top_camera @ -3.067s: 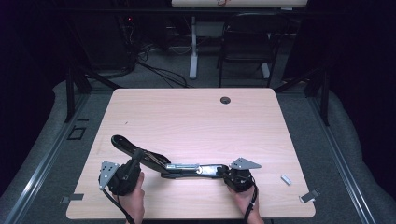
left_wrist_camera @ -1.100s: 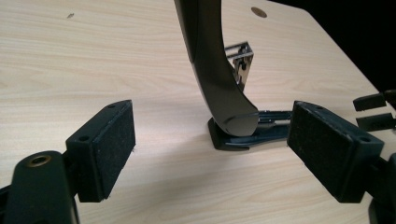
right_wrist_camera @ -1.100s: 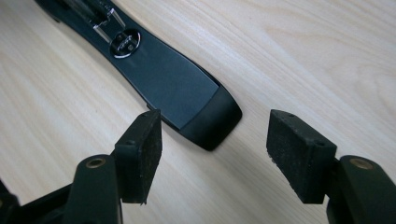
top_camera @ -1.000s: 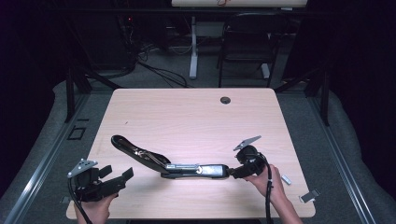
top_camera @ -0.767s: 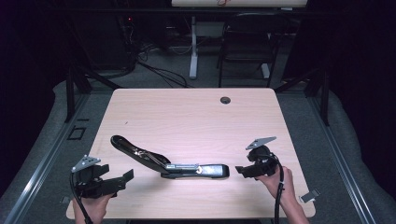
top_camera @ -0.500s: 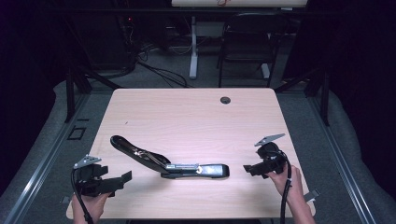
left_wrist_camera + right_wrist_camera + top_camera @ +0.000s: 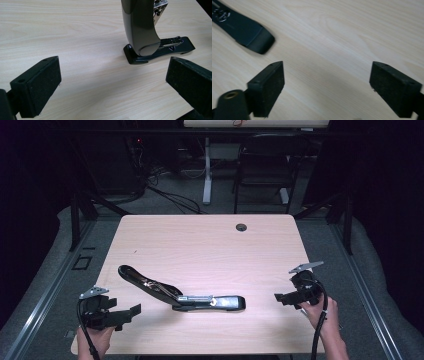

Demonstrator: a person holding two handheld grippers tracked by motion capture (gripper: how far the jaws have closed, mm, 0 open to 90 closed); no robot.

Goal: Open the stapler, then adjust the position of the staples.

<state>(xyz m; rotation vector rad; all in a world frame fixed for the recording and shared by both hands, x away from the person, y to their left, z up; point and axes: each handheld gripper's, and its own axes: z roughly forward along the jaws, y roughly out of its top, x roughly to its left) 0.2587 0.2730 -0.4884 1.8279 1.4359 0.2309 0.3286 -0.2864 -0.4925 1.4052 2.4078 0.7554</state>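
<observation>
A long black stapler (image 7: 190, 297) lies swung wide apart on the wooden table (image 7: 200, 245), its upper arm stretched toward the back left and its base pointing right. My left gripper (image 7: 131, 312) hovers at the table's front left corner, aimed at the stapler, open and holding nothing; its jaws have just been opening. In the left gripper view the stapler's raised arm (image 7: 140, 27) stands beyond the open gripper (image 7: 112, 82). My right gripper (image 7: 277, 297) sits to the right of the stapler's base, open and holding nothing, jaws also just opened. The base tip (image 7: 244, 27) lies ahead of that gripper (image 7: 332, 87).
A round cable hole (image 7: 241, 227) sits near the table's far edge. Behind the table stand a dark chair (image 7: 265, 170) and a white desk leg (image 7: 206, 170) with cables on the floor. Bare tabletop spreads behind the stapler.
Both grippers have let go of the stapler's ends and pulled back. Over the last second the right gripper slid right, away from the base, and opened wider; the left one hardly moved.
</observation>
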